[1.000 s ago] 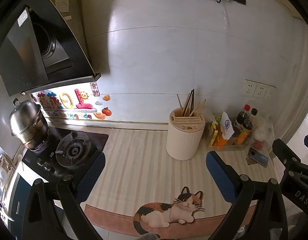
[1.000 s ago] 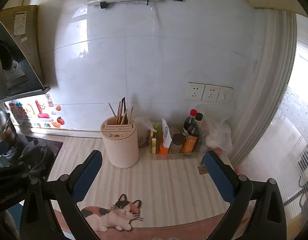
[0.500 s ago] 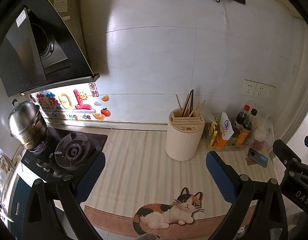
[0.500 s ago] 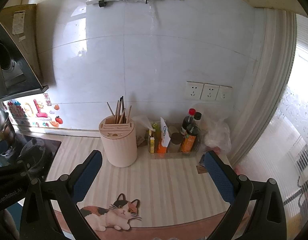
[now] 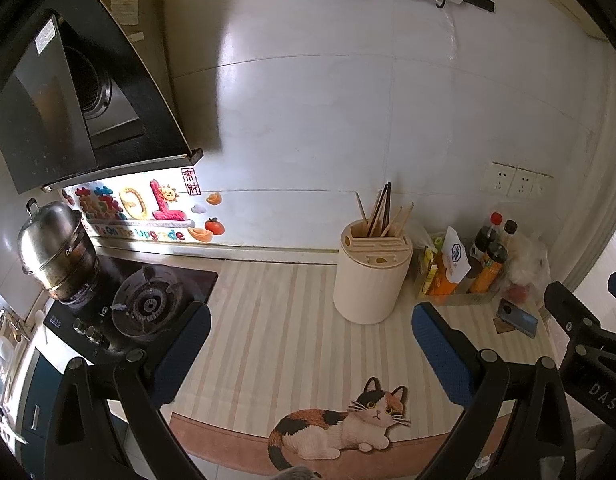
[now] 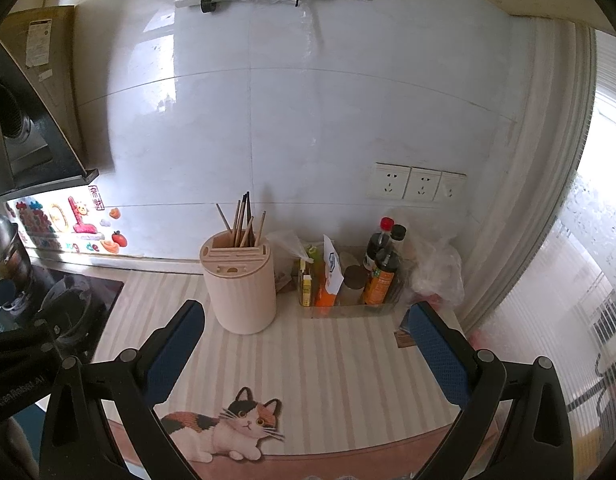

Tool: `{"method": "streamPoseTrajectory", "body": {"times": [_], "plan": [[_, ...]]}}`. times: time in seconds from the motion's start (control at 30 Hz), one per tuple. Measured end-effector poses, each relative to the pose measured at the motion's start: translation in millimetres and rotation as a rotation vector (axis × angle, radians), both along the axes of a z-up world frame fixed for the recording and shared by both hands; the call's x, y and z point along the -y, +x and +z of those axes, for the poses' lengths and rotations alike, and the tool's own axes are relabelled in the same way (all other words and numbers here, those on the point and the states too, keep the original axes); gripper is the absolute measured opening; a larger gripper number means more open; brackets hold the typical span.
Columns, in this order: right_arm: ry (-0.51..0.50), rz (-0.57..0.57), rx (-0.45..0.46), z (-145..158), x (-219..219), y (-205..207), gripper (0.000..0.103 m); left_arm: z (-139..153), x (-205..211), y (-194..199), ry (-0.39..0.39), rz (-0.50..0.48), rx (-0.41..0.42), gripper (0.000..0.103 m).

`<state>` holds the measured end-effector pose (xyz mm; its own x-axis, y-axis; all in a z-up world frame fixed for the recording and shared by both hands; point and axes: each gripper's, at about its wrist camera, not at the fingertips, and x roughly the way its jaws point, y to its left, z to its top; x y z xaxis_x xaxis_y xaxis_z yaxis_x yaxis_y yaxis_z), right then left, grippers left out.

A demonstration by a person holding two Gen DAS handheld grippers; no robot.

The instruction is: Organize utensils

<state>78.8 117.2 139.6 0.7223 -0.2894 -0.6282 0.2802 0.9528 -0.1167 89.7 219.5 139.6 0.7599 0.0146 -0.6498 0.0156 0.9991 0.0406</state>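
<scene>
The bench, covered by a striped mat with a cat printed near its front edge, runs from the gas hob at its left end to the window corner at its right, and everything on it is pushed back toward the wall, probably to keep the front free as working room. The steel pot sits on the far-left burner, well apart from the rest. The cream utensil holder stands upright toward the back edge, a little left of the middle, with the chopsticks poking out of its rear compartment and leaning loosely; its slotted front openings look empty. Just right of it, a clear tray keeps sauce bottles and packets together against the wall, and a phone lies near the right edge. No loose utensil shows on the bench, so the sorting seems either done or not begun. The left gripper hangs over the front edge with its blue pads spread wide and nothing between them; the right gripper is likewise spread and empty, both facing the holder as if ready to reach in.
</scene>
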Motion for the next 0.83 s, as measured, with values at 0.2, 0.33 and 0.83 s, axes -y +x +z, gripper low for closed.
{"method": "streamPoseTrajectory", "body": {"times": [0.2, 0.33, 0.83], "plan": [[-0.002, 0.002, 0.0, -0.1, -0.1, -0.5, 0.103, 0.6, -1.4, 0.3, -0.002, -0.002, -0.001, 0.103], [-0.002, 0.004, -0.001, 1.1, -1.4, 1.3, 0.103, 2.0, -2.1, 0.3, -0.002, -0.001, -0.001, 0.103], [-0.004, 0.006, -0.002, 1.7, -1.6, 4.5, 0.103, 2.7, -2.3, 7.2, -0.008, -0.003, 0.003, 0.103]]}}
